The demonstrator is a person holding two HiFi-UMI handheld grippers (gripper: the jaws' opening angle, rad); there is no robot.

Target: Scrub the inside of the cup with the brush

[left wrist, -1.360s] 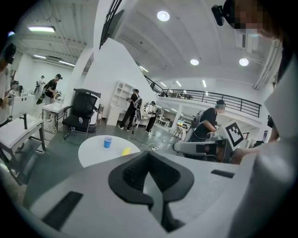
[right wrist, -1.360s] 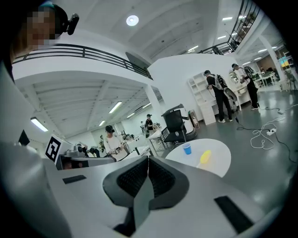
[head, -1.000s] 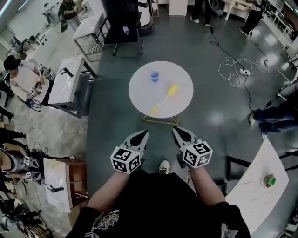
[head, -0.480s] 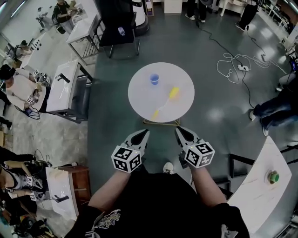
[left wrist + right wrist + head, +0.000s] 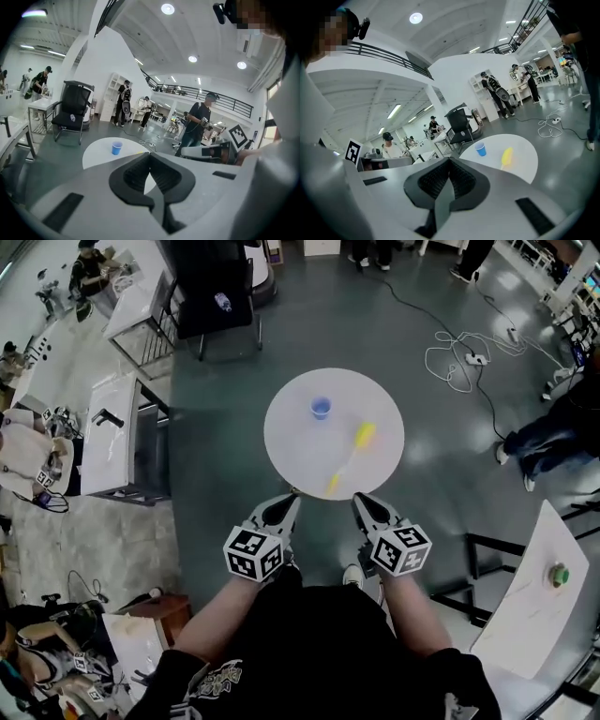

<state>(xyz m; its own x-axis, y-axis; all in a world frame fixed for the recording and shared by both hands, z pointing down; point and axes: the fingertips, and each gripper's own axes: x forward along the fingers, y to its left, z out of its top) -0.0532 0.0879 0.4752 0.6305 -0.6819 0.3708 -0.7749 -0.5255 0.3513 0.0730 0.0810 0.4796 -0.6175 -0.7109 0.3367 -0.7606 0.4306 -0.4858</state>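
Reach step, by my reading; nothing is being held yet. Left gripper (image 5: 285,506) and right gripper (image 5: 362,503) are hovering at the table's (image 5: 291,442) near edge, jaws together, empty. Cup (image 5: 321,408) is standing upright on the far side, with the brush (image 5: 356,444) lying near it. Next move is calling for opened jaws.

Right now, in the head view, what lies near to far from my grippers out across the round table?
left gripper and right gripper side by side → round table, near rim → yellow brush → blue cup → black chair, beyond the table, off left
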